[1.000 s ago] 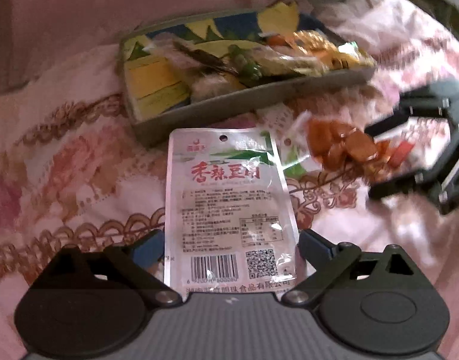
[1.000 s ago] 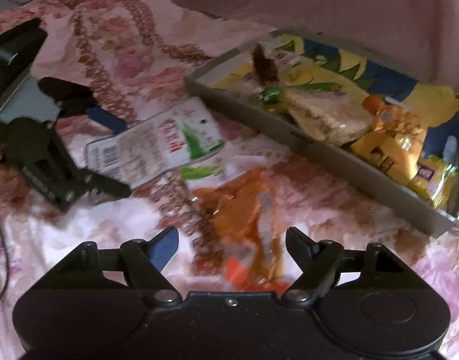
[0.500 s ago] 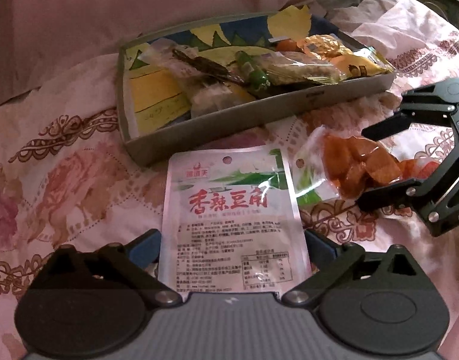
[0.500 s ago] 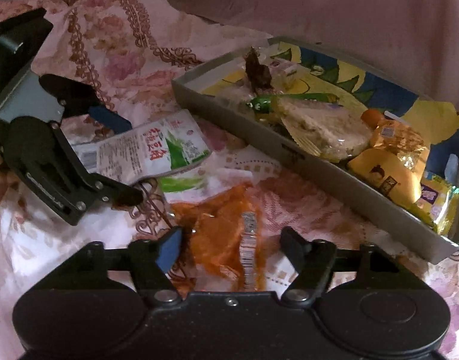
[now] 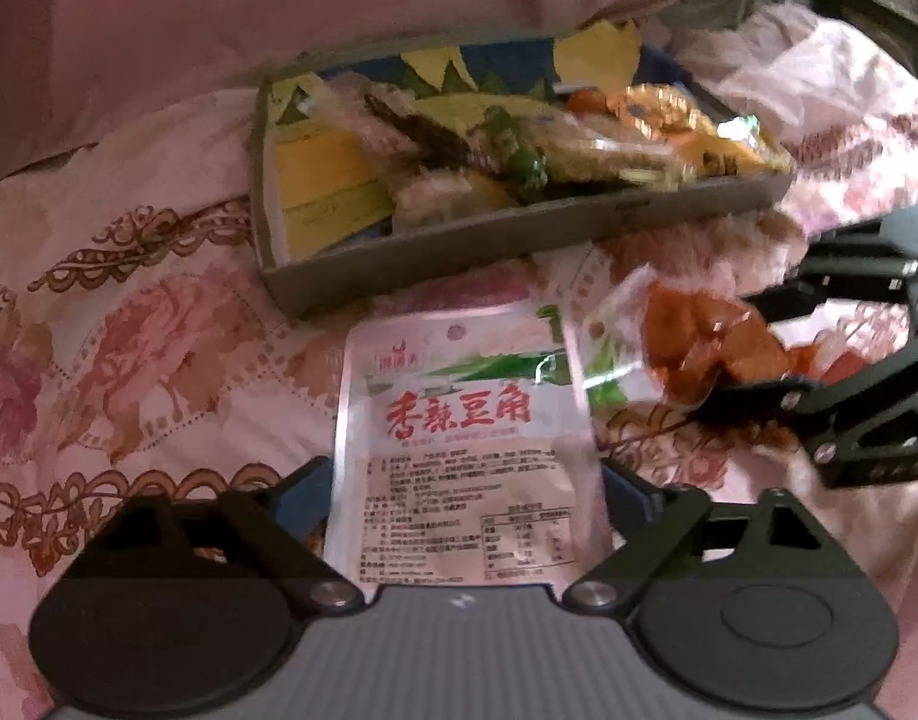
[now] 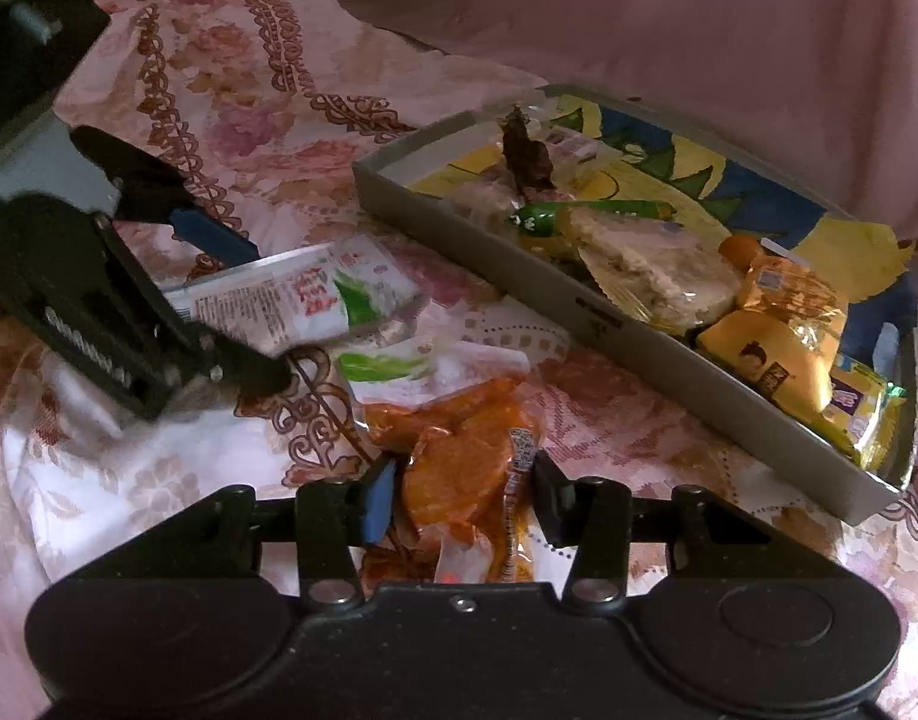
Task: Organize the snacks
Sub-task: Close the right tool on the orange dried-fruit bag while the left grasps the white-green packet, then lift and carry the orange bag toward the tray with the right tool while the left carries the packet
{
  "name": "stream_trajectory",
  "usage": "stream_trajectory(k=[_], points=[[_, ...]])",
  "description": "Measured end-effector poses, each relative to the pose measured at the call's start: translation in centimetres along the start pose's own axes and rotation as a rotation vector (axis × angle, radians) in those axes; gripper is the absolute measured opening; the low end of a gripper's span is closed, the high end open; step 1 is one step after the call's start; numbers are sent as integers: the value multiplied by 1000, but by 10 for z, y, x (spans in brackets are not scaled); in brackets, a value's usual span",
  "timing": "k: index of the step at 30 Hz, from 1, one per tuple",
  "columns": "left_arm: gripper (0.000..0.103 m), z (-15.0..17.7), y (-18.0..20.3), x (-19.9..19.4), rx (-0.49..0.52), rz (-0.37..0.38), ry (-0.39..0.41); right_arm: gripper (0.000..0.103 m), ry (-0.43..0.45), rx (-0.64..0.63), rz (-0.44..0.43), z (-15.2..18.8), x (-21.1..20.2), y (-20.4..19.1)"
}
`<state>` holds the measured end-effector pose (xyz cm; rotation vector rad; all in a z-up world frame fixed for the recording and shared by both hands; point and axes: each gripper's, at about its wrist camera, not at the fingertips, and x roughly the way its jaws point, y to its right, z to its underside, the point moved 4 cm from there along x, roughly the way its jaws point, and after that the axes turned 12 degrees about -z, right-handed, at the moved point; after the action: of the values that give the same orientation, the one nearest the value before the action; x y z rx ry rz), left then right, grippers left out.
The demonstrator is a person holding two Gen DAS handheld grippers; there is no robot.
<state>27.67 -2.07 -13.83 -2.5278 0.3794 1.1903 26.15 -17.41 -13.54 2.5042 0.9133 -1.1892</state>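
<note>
Closing: both hand-held grippers are narrowing on flat packets lying on the flowered bedspread
Left hand-held gripper: jaws wide and closing, white packet between them, pads not yet pressing
Right hand-held gripper: jaws half-shut and closing, orange packet between them, contact unclear
Snack tray: beyond both packets, just ahead of the fingertips
Doing it well: pinch each near edge squarely, lift clear of the cloth, avoid catching fabric
Risk: slippery film may slide out
</note>
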Motion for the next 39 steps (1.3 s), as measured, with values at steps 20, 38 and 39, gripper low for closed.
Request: stream_trajectory(k=[20, 38, 39], points=[[101, 5, -4, 14, -4, -4, -56, 49, -5, 30, 0, 6, -6, 5], [75, 3, -23, -8, -189, 70, -31, 48, 48, 28, 7, -3, -20, -4], [75, 2, -23, -9, -198, 73, -30, 48, 52, 30, 8, -4, -22, -4]])
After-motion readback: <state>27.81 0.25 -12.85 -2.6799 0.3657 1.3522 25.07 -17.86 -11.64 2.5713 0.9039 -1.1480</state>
